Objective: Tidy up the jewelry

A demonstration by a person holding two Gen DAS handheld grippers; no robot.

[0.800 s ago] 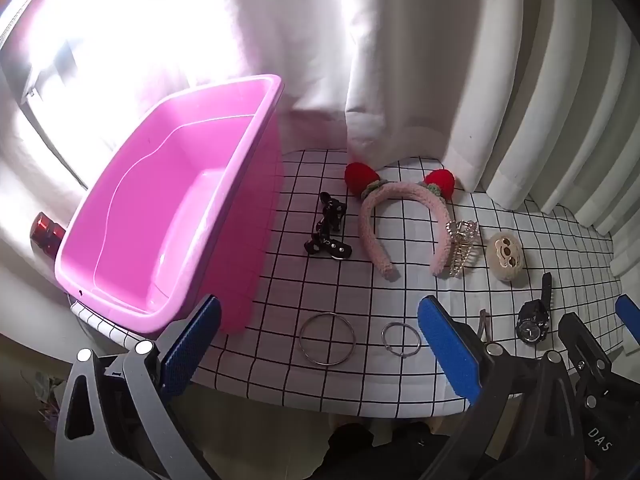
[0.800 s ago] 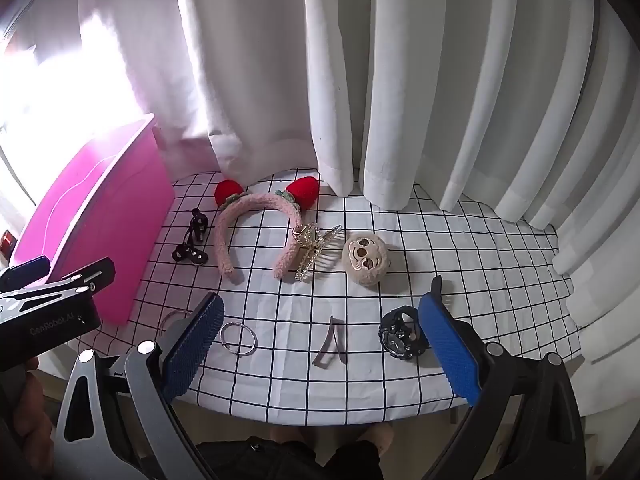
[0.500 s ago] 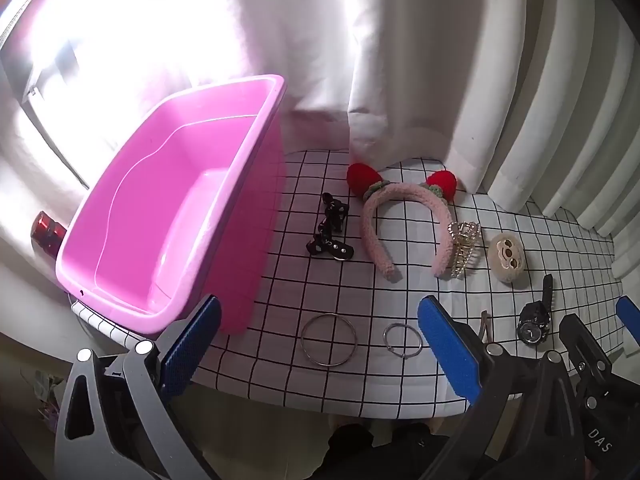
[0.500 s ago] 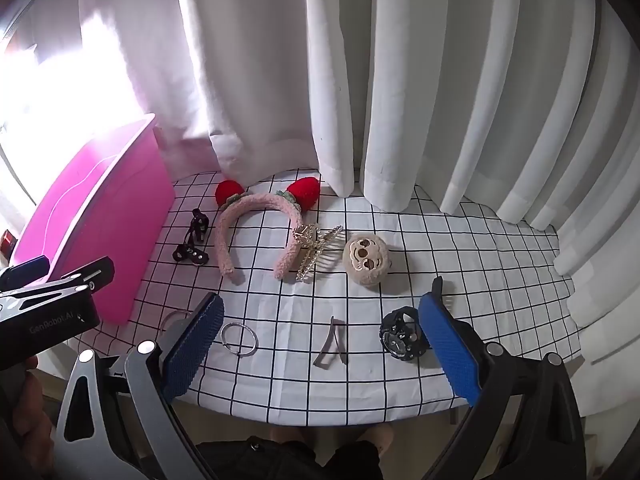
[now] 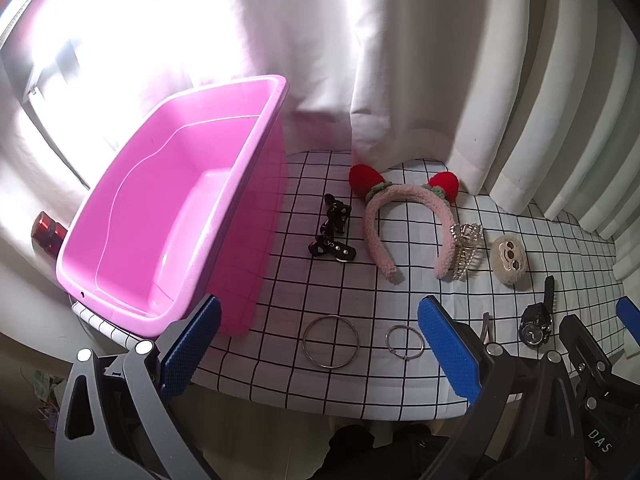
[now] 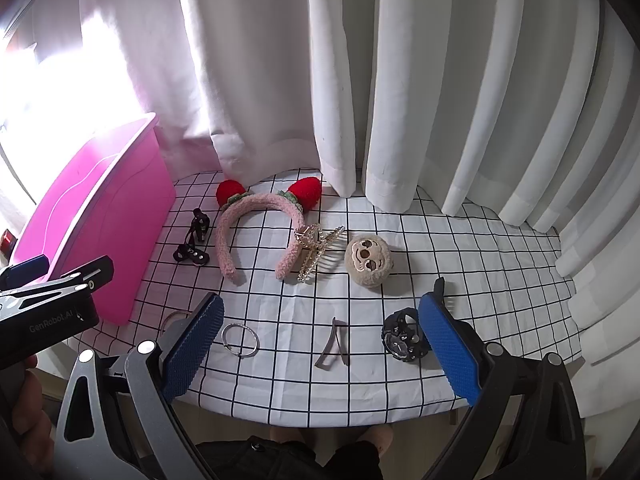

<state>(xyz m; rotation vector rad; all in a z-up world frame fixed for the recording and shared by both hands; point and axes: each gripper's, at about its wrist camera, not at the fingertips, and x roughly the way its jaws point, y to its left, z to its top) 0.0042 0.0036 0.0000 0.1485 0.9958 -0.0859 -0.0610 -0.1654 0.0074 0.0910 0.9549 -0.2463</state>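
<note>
A pink bin (image 5: 172,216) stands empty at the table's left; its side shows in the right wrist view (image 6: 100,224). On the checked cloth lie a pink headband with red ears (image 5: 404,216) (image 6: 260,224), a black strap (image 5: 332,232), a gold hair claw (image 5: 466,248) (image 6: 316,248), a plush sloth face (image 5: 510,260) (image 6: 368,260), a large ring (image 5: 331,342), a small ring (image 5: 405,342) (image 6: 240,340), a grey clip (image 6: 334,344) and a black watch (image 5: 536,324) (image 6: 402,338). My left gripper (image 5: 320,352) is open above the rings. My right gripper (image 6: 320,348) is open above the grey clip.
White curtains (image 6: 400,80) hang close behind the table. A red object (image 5: 48,232) sits behind the bin at the left. The table's front edge (image 6: 320,420) is just below both grippers.
Both views have shifted only slightly; the left view shows the items a little nearer. Nothing was taken hold of or moved.
</note>
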